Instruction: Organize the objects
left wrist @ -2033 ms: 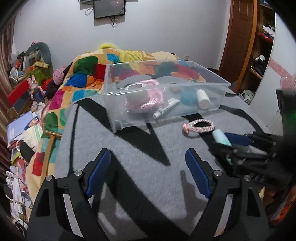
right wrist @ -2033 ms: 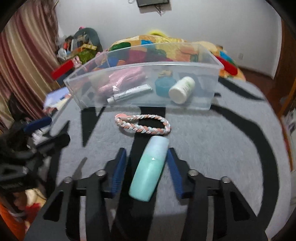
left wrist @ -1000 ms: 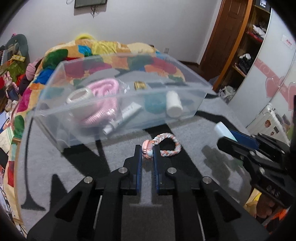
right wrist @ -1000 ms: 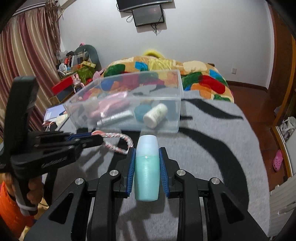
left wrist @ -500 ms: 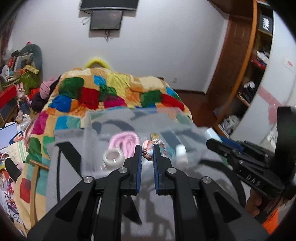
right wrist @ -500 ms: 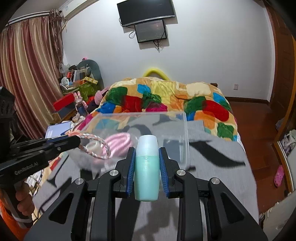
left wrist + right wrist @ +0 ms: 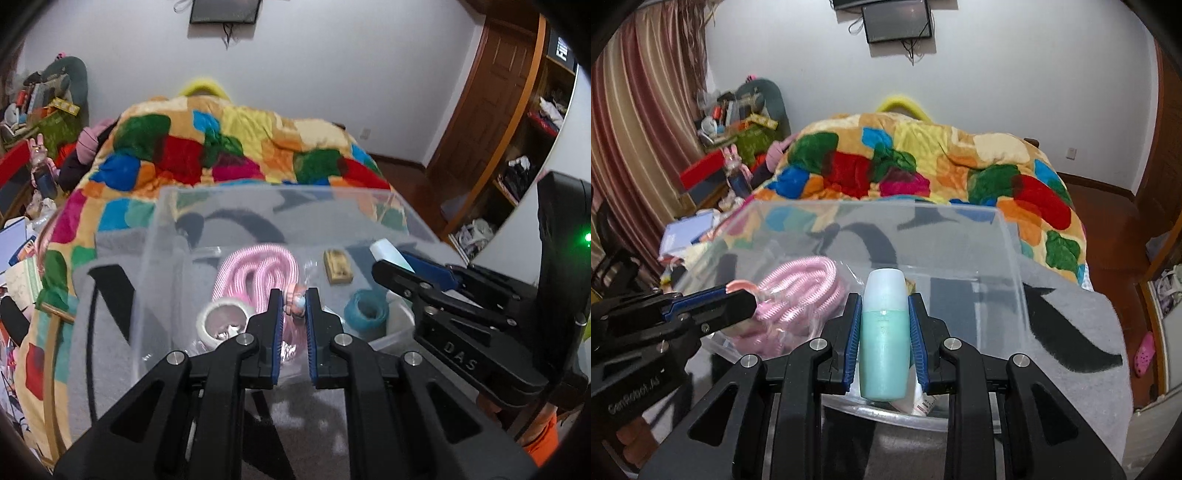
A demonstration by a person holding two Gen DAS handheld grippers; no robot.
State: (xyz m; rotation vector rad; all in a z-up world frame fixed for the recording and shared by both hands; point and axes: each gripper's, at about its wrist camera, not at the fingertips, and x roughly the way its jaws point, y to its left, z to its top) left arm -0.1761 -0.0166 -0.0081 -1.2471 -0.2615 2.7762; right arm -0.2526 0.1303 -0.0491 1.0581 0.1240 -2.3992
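Left wrist view: left tool (image 7: 294, 300) is clamped narrow on the pink end of the braided bracelet (image 7: 295, 302), held above the open clear bin (image 7: 280, 192). The rest of the braid is hidden behind the fingers, so I can't tell how it hangs. Below it in the bin: pink coiled cord (image 7: 258, 269), white tape roll (image 7: 221, 323), teal spool (image 7: 366, 308), small tan box (image 7: 338, 267).

Right wrist view: right tool (image 7: 884, 317) grips the mint-green bottle (image 7: 884, 332) across its body, pale cap pointing to the far side, over the bin's near-right part. A white labelled item (image 7: 921, 400), probably a tube or small bottle, lies right under it. The surface carrying the bin is a grey patterned cover (image 7: 1071, 332); looks like a bed rather than a table.

Both items read as poised for release into the bin.

Risks:
- Tools sit close side by side; opening both at once could knock fingers together.
- Bottle is round and lying flat in the grip. Dropped from height, it may roll or bounce off the white item toward the near wall.
- Bracelet loop could snag on a finger pad on release and get dragged back out.
- Bin wall is transparent, so the edge is easy to misjudge and clip on descent.
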